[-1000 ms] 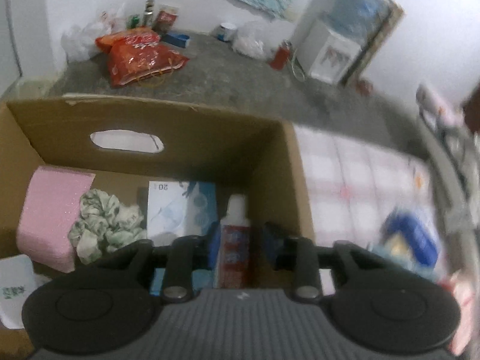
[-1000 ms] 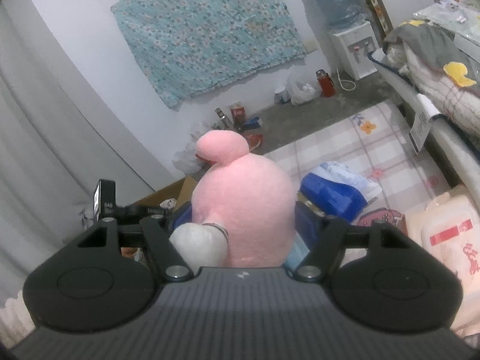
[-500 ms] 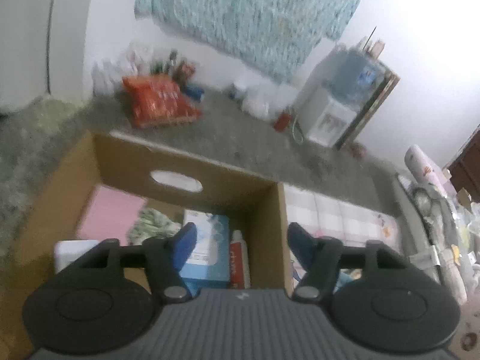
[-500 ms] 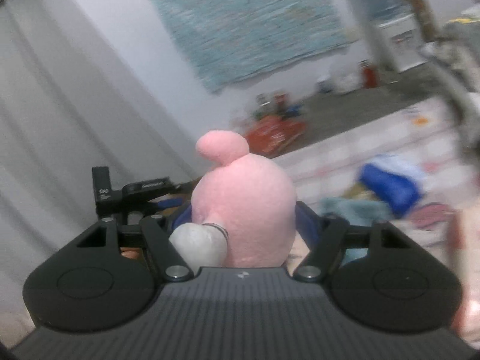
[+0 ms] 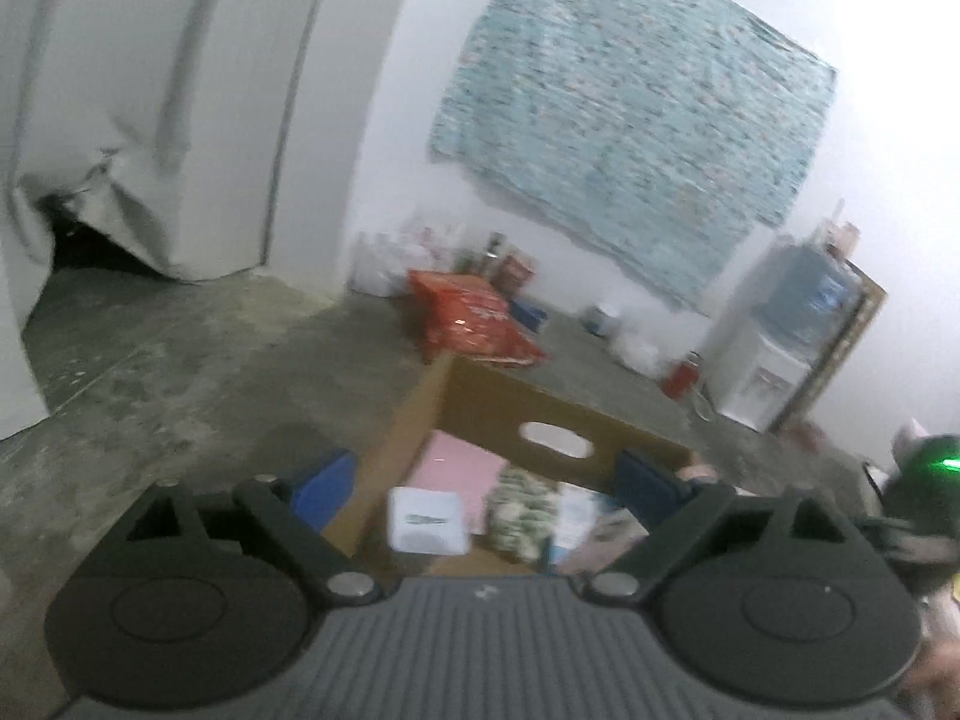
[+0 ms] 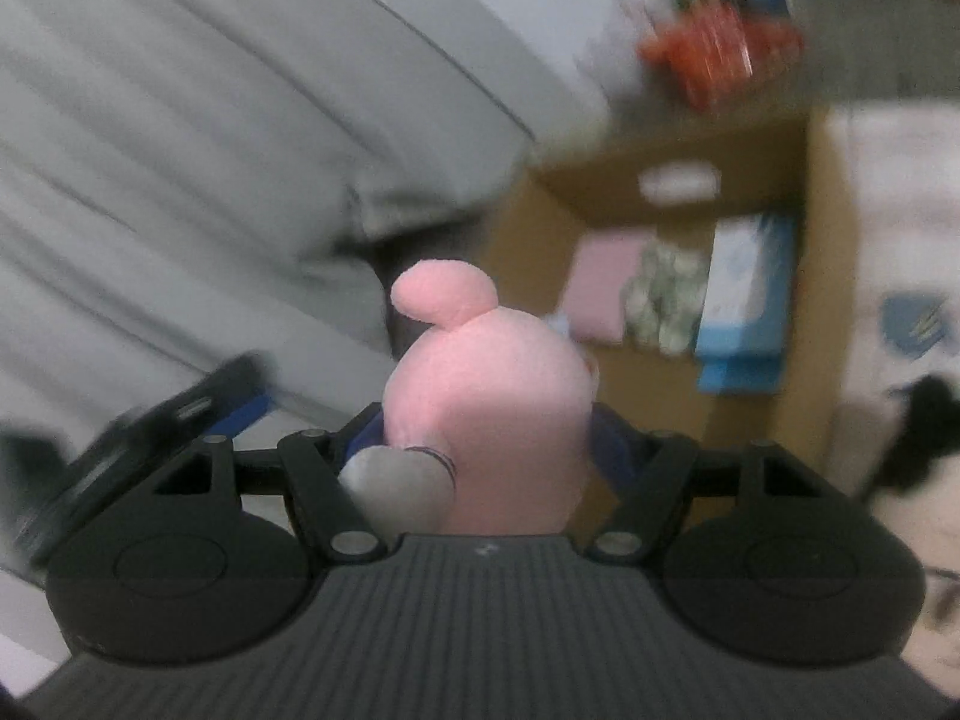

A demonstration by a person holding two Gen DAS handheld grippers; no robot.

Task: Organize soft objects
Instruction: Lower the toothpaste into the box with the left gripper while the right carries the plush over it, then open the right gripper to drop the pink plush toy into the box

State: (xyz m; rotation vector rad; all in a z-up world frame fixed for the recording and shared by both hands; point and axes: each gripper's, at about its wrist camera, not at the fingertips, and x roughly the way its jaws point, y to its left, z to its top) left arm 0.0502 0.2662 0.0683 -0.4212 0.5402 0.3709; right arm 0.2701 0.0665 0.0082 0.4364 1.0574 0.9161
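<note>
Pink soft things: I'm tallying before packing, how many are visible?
2: a pink plush toy gripped in the right tool, and a pink pad lying in the cardboard box. More may be hidden.

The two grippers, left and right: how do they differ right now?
The left gripper is empty, while the right gripper is clamped on a pink plush toy. The left's jaws stand wide apart and have just been opening; the right's press on the toy's sides. Both have blue fingers and point toward the same cardboard box.
</note>
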